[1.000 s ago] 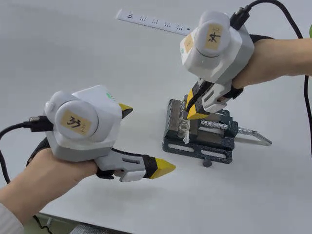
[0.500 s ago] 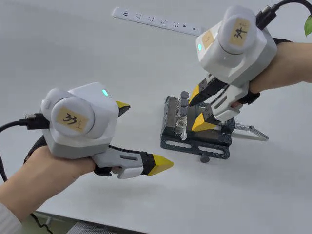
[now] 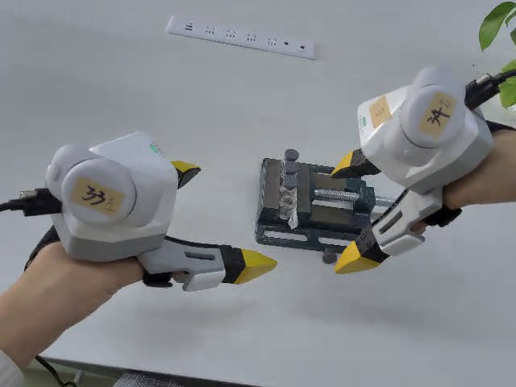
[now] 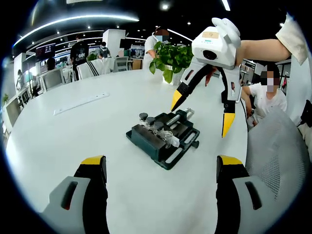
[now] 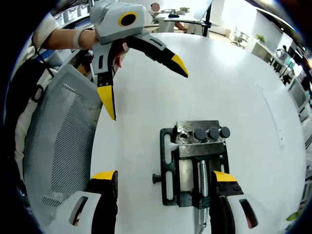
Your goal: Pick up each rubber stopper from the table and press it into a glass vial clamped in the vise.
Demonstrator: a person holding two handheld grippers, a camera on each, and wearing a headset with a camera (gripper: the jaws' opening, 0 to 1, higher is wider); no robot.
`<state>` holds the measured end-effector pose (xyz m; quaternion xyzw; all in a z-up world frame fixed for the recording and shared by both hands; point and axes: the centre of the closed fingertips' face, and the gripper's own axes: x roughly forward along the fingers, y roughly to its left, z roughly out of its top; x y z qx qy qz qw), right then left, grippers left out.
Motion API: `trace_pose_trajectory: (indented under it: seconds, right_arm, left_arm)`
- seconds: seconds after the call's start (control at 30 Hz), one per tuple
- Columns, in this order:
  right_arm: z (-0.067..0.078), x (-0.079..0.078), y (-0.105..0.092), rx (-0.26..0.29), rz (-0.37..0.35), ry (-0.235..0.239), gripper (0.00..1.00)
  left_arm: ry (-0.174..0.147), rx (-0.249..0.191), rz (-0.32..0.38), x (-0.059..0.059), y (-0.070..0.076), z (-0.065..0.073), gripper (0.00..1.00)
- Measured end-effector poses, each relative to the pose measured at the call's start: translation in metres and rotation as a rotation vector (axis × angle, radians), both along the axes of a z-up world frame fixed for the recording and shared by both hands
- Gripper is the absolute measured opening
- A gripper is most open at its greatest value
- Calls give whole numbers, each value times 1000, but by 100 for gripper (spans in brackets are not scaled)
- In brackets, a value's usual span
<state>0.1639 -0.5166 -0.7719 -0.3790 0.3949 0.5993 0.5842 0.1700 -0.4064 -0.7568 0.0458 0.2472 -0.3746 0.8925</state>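
Nearest, the left hand-held gripper (image 3: 219, 216) hung over the table (image 3: 161, 89) with its yellow-tipped jaws spread wide and nothing between them. Its tan sticker (image 3: 99, 196) bore handwriting, "33" followed by a mark I could not read.

Across from it, the right hand-held gripper (image 3: 351, 212) was also spread and empty, just beside the vise (image 3: 322, 216) on its screw side. Its larger label (image 3: 438, 113) read roughly "34" plus another stroke. A smaller label beside that one was too small to read.

In the vise stood a row of glass vials. Three carried dark rubber stoppers (image 3: 289, 169), and the vial at the near end (image 3: 287, 211) looked clear and apparently unstoppered.

The risk lay at that last vial. A stopper pressed in off-axis could cock in the mouth, or load the glass sideways and crack it. Jaws as wide as these could also clip the seated stopper next to it. The vise seemed merely to sit on the table, so a slanted push might slide it.

Farther back lay a white power strip (image 3: 242, 36) with no legible markings, and green leaves (image 3: 498, 24) showed at the far right.
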Motion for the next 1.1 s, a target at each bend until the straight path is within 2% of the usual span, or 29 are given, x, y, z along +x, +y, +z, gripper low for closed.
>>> trace_pose_trajectory:
  seconds: [0.13,0.3,0.63,0.7,0.77,0.83,1.1]
  right_arm:
    - [-3,-2,-5,13,-17,-8,77]
    - [-11,-7,-8,47,-52,-4,69]
    - [-34,-12,-17,59,-65,6,48]
    - [-39,-16,-18,60,-51,25,43]
    - [-43,-14,-18,59,-49,3,41]
    - [-45,-12,-17,69,-52,5,33]
    - [-51,-8,-13,81,-61,-10,20]
  left_arm:
    - [-5,6,-5,0,1,1,94]
    - [-8,9,0,0,4,5,94]
    - [-7,14,14,-1,10,7,94]
    - [-6,15,17,-1,11,7,94]
    - [-5,14,19,-1,12,7,94]
    - [-5,14,21,-1,12,7,94]
    - [-1,11,18,-3,11,7,93]
